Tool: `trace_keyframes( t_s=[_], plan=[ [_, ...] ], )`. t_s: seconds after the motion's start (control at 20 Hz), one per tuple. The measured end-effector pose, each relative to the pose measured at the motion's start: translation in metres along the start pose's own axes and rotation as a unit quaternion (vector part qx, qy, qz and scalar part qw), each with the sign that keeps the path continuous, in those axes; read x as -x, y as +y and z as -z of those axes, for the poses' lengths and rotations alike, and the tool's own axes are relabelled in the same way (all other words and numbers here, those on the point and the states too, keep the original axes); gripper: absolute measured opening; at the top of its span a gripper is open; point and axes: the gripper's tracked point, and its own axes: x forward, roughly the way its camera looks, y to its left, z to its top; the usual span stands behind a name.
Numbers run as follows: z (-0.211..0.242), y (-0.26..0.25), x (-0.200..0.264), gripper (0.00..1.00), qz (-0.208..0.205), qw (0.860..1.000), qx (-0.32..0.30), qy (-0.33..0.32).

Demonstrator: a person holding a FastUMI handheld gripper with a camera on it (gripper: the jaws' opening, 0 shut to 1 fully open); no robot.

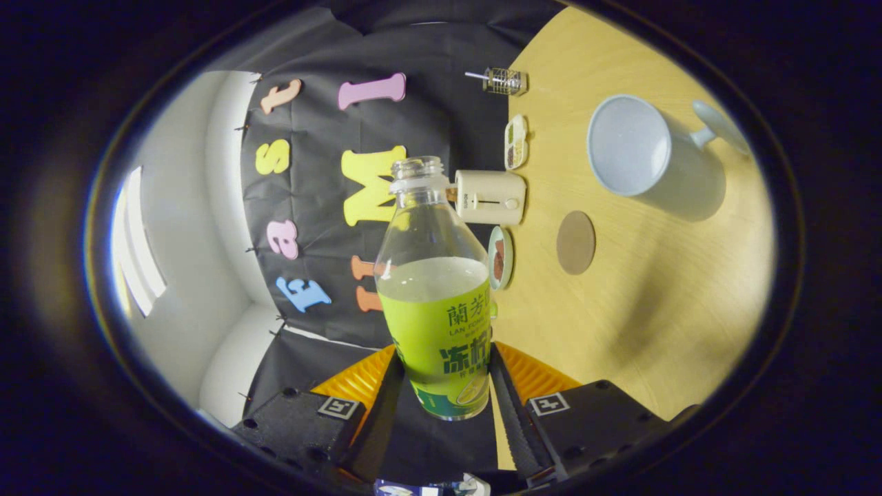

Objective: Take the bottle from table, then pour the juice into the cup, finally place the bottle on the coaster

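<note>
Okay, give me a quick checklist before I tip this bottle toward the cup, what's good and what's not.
1. Grip: the tool has both fingers pressed on the bottle, low on its label. Ok.
2. Cap: the bottle's mouth is open, no cap on it. Ok.
3. Juice: the bottle is a bit over half full, level well below the neck. Ok.
4. Cup: its mouth faces the camera and looks empty, ready to take juice. Ok.
5. Alignment: the bottle's mouth is not over the cup; the cup lies well off to one side. Not ok.
6. Coaster: bare, near the cup on the table. Ok.
</note>
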Motion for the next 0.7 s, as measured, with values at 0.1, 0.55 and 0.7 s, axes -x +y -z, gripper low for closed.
trace_keyframes(
  t_s=[0.1, 0.55, 0.7],
  plan=[
    [-0.0006, 0.0021, -0.0034, 0.75, -0.008, 1.000, -0.014, -0.003],
    [-0.0050, 0.0062, -0.0051, 0.74, -0.032, 0.997, -0.073, -0.012],
    [-0.0066, 0.0105, -0.0066, 0.75, -0.043, 0.995, -0.091, -0.014]
  ],
)
